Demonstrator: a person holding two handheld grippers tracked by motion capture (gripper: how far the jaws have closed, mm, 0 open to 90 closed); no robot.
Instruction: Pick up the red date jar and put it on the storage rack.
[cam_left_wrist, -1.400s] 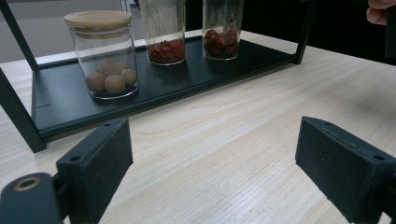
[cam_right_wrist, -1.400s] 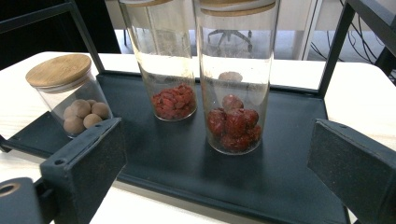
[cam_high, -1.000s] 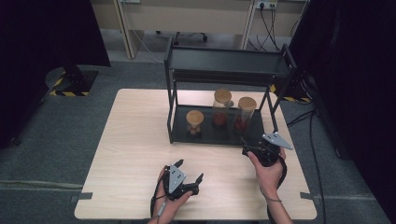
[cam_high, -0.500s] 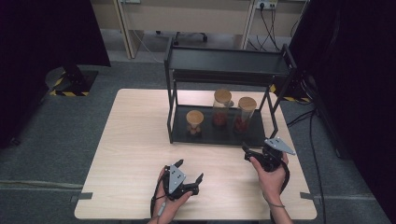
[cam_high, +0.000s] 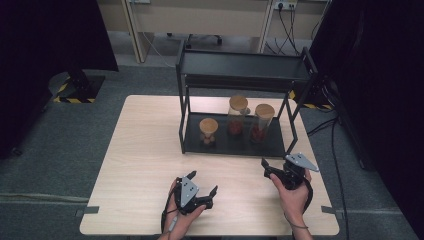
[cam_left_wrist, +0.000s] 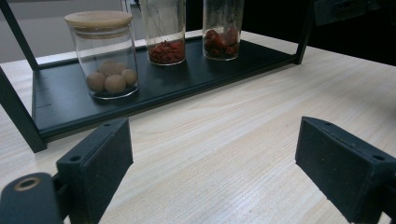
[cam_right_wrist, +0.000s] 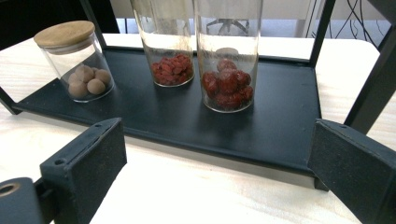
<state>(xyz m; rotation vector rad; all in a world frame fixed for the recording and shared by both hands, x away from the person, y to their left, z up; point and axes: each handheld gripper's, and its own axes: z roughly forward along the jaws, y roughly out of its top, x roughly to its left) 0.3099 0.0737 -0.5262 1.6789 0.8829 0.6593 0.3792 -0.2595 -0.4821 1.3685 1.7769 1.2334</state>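
The right gripper (cam_high: 272, 169) sits just in front of the shelf's (cam_high: 280, 150) lower deck, its jaws wide apart with nothing between them. The jar of dark red fruit (cam_right_wrist: 227, 84) stands straight ahead of it, upright, at the deck's right end. The left gripper (cam_high: 202, 192), jaws also apart and empty, rests farther back on the table (cam_high: 145, 145), well off from the jars. The right hand (cam_high: 295, 192) is plainly nearer, so the reach looks like its job: forward, jaws either side of the glass
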